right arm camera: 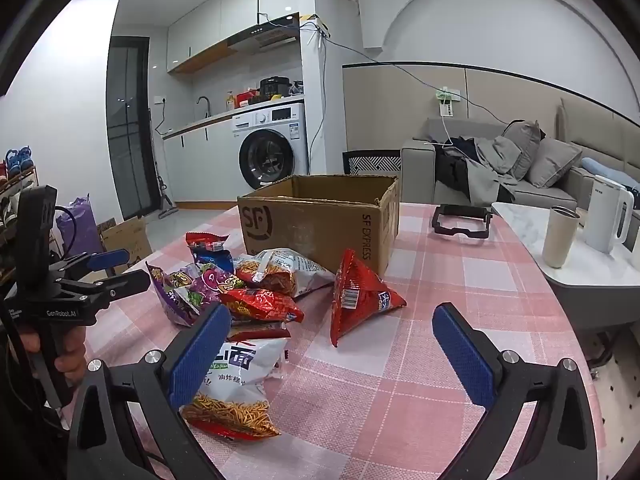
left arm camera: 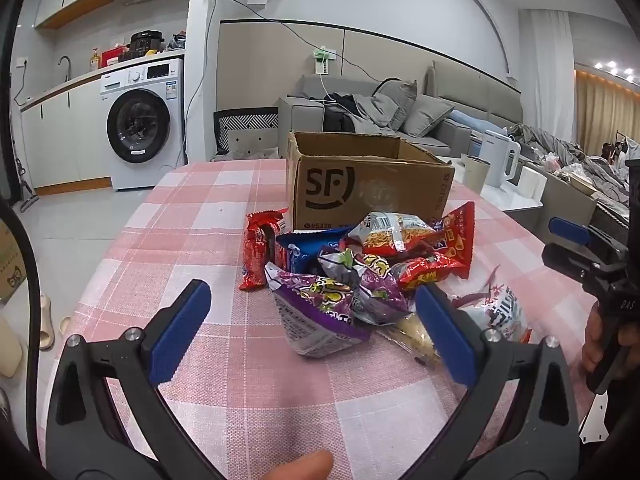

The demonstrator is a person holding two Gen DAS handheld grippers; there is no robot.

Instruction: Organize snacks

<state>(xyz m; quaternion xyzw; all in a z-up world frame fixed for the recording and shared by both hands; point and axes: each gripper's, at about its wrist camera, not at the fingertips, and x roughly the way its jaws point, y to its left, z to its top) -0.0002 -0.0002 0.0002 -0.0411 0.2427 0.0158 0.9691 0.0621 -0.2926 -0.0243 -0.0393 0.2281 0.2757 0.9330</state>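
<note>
A pile of snack bags lies on the pink checked tablecloth (left arm camera: 224, 216) in front of an open SF cardboard box (left arm camera: 360, 184), which also shows in the right wrist view (right arm camera: 316, 220). My left gripper (left arm camera: 312, 300) is open and empty, just short of a purple bag (left arm camera: 320, 308). Behind that are a blue bag (left arm camera: 304, 248), a red bag (left arm camera: 258, 252) and a noodle bag (left arm camera: 392, 232). My right gripper (right arm camera: 332, 320) is open and empty, with a red triangular bag (right arm camera: 356, 296) ahead between its fingers and a white noodle bag (right arm camera: 236, 384) by its left finger.
A black frame-like object (right arm camera: 460, 220) lies on the table right of the box. A beige cup (right arm camera: 562, 236) and a white kettle (right arm camera: 608, 216) stand on a marble side table at right. A washing machine and a grey sofa are behind.
</note>
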